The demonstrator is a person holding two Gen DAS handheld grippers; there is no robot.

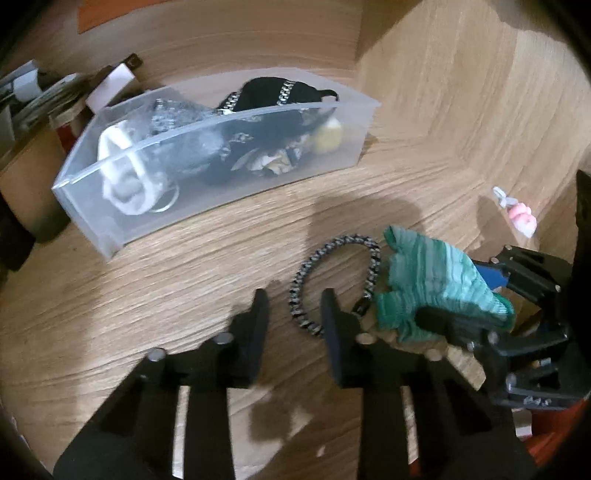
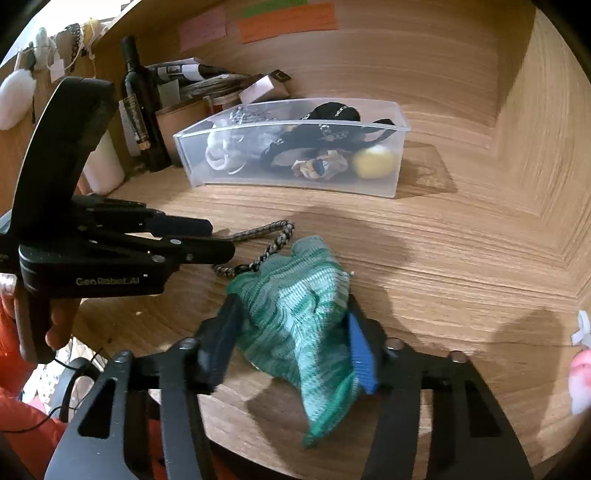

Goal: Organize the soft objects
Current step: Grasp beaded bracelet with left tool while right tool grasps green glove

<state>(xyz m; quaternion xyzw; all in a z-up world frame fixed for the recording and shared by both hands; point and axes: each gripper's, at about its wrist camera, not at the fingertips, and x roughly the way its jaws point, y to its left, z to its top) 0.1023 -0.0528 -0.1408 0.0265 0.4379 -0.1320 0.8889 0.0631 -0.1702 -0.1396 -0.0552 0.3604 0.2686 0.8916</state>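
A green striped knitted cloth (image 2: 299,325) sits between my right gripper's (image 2: 291,332) fingers, which are shut on it just above the wooden surface; it also shows in the left wrist view (image 1: 436,284). A braided black-and-white cord loop (image 1: 332,280) lies on the wood beside it. My left gripper (image 1: 295,310) is open and empty, its fingers either side of the cord's near part. A clear plastic bin (image 1: 122,229) at the back holds black fabric, a white strap, a yellow ball and other soft items; it shows in the right view too (image 2: 399,162).
A pink and white soft toy (image 1: 521,218) lies at the right. Dark bottles (image 2: 138,107), a brown cylinder (image 2: 181,122) and papers stand left of the bin. Wooden walls close the back and right side. Coloured notes are stuck on the back wall (image 2: 288,18).
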